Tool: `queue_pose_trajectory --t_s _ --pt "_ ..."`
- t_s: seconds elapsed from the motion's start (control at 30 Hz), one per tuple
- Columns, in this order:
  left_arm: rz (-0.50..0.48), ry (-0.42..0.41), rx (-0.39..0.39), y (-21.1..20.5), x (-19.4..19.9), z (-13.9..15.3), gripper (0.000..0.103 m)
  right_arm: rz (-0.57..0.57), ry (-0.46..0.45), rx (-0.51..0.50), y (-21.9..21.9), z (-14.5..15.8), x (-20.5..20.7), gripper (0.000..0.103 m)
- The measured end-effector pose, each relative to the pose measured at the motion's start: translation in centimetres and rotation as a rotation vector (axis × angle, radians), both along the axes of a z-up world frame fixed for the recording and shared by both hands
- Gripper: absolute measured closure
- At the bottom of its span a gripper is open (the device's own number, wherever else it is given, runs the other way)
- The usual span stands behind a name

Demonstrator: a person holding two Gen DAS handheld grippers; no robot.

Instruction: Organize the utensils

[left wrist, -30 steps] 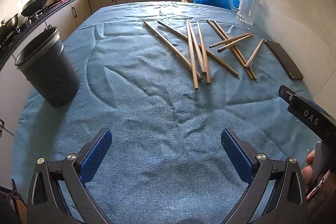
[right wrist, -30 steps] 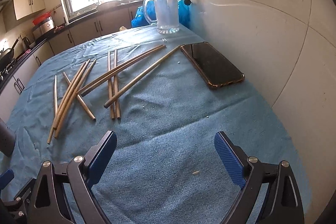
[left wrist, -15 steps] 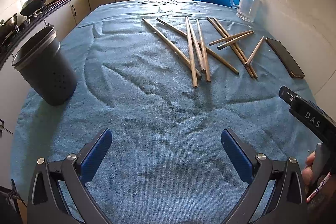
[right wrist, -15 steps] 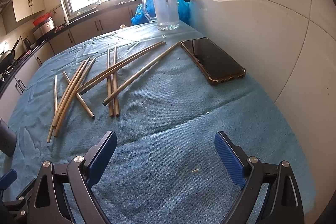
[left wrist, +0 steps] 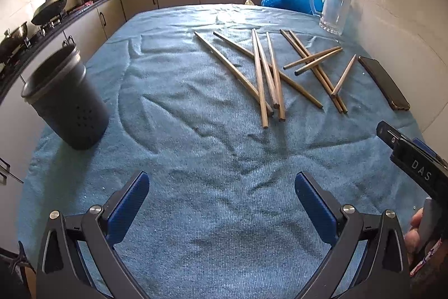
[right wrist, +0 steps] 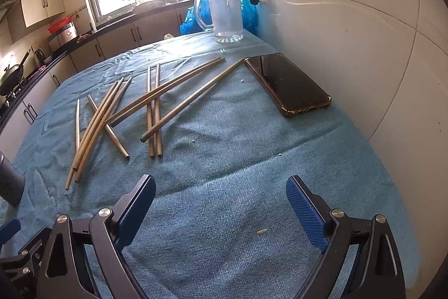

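Both views have eased closer to the chopsticks point(right wrist: 156, 108) and phone point(right wrist: 288, 84).

A rough, ribbed blue terry cloth point(left wrist: 196, 159) covers the table under both claws. Ahead of the left claw point(left wrist: 222, 196), whose pads point(left wrist: 130, 202) are textured blue plastic on matt black arms, lie smooth, dull wooden chopsticks point(left wrist: 260, 80). To its left stands a matt dark holder point(left wrist: 65, 105) with a metal rim. Ahead of the right claw point(right wrist: 221, 203) are a glossy black phone point(right wrist: 288, 83) and a clear glass mug point(right wrist: 225, 14).
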State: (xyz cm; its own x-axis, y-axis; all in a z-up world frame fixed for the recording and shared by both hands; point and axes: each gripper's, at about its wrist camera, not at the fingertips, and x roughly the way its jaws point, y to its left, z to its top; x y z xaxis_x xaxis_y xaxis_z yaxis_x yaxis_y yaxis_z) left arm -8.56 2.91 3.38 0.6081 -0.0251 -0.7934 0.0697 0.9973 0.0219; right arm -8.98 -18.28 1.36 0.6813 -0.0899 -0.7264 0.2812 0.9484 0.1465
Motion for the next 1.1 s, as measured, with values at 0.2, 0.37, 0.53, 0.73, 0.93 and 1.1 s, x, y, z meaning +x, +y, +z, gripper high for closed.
queue_pose_trajectory --t_s 0.2,0.37,0.53,0.73,0.93,1.1 --pt "0.038 -0.178 0.028 0.4 -1.3 2.6 0.0 0.017 -0.179 -0.024 0.3 2.1 -2.0 0.007" --pt "0.064 -0.302 0.04 0.8 -2.8 4.5 0.0 0.002 -0.31 -0.102 1.0 4.4 -3.8 0.007" --pt "0.056 -0.349 0.046 0.7 -3.6 5.3 0.0 0.0 -0.399 -0.151 2.0 5.9 -5.2 0.007" --pt "0.056 -0.349 0.046 0.7 -3.9 5.5 0.0 -0.002 -0.421 -0.173 2.2 6.4 -5.9 0.007" --pt "0.053 -0.347 0.049 0.7 -4.1 5.4 0.0 -0.013 -0.412 -0.161 1.9 6.1 -6.1 0.007" --pt "0.044 -0.316 0.047 0.5 -3.9 5.1 0.0 -0.015 -0.397 -0.144 1.5 5.9 -6.1 0.006"
